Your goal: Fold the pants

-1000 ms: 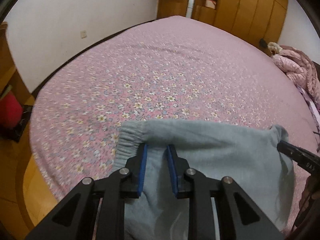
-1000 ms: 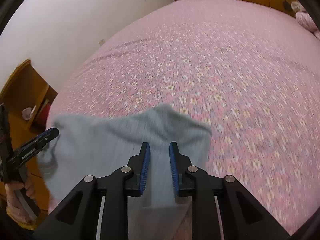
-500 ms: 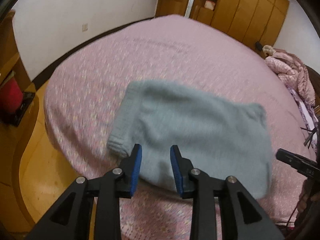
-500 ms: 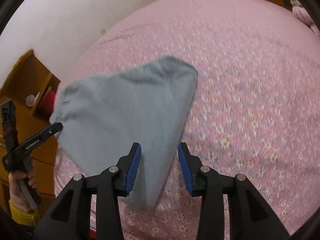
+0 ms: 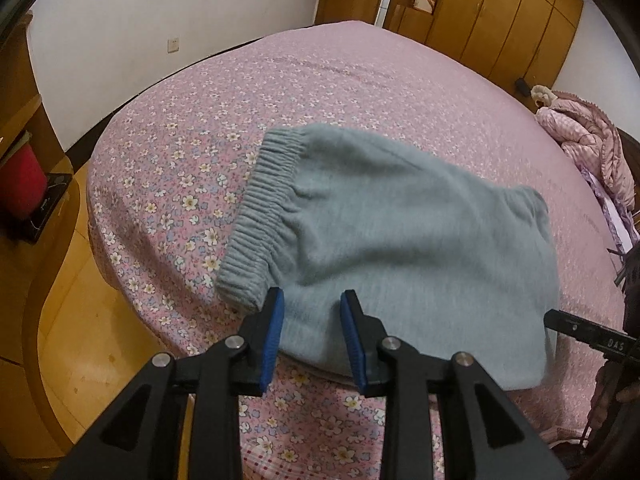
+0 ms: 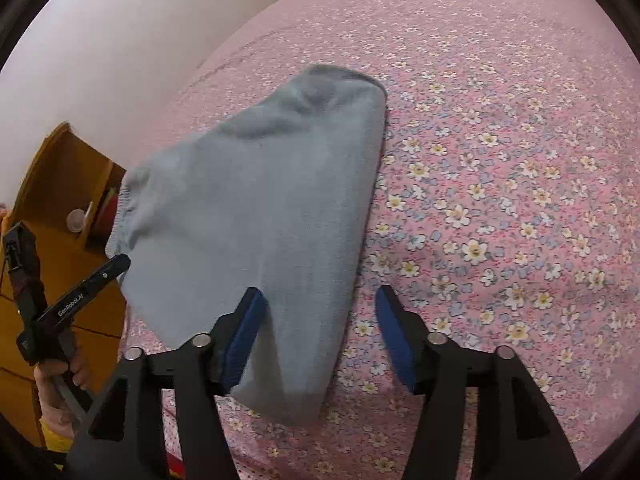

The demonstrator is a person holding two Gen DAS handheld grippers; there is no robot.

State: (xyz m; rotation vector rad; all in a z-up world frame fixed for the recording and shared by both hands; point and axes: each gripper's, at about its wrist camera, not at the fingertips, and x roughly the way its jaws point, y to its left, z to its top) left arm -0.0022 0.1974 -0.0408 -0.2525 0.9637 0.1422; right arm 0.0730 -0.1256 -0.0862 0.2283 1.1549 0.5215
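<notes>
Pink flowered bed (image 5: pixel 360 92) filled both views, wardrobe (image 5: pixel 500 20) beyond its far end. Pants (image 5: pixel 392 248), grey-blue, lay folded into a compact bundle on the bed near its front edge, ribbed waistband (image 5: pixel 260 216) on the side toward the wooden floor (image 5: pixel 80 320). Left gripper (image 5: pixel 312 336) was released, its blue pads apart just short of the pants' near edge, holding nothing. Right gripper (image 6: pixel 320 336) was spread wide, one pad over the pants' near corner, the other over the sheet.

Floral bedsheet (image 5: pixel 192 168), wooden wardrobe (image 5: pixel 500 20), pink quilt (image 5: pixel 588 144).
</notes>
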